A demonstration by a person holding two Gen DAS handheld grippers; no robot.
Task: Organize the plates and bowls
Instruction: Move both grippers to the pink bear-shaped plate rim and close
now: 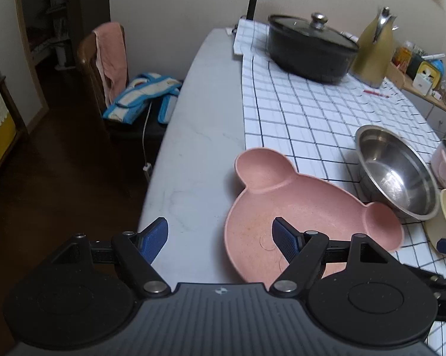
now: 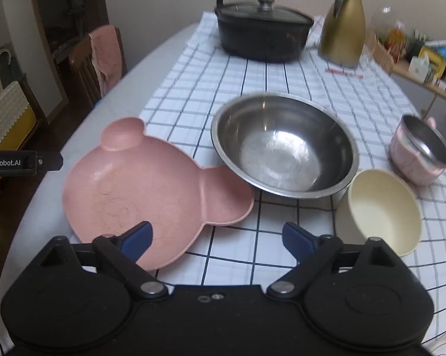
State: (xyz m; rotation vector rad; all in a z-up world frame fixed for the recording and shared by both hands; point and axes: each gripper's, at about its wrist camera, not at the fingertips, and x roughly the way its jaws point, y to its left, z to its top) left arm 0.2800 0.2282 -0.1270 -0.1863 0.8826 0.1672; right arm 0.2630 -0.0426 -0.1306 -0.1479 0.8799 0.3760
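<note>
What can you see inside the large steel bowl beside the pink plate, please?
The steel bowl holds nothing: its shiny bottom shows bare. The near inner wall is hidden behind its own rim, so that strip cannot be checked.

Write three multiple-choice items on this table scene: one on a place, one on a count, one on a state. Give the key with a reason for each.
1. Where is the cream bowl?
A. Inside the steel bowl
B. On the checked cloth, beside the steel bowl
C. On the pink bear-shaped plate

2. How many small ear compartments does the pink plate have?
A. One
B. Two
C. Four

3. How is the black pot?
A. Covered by a glass lid
B. Open
C. Tipped over

Key: B, it stands on the cloth next to the steel bowl; B, two round ears show; A, a lid with a metal knob sits on it.
</note>
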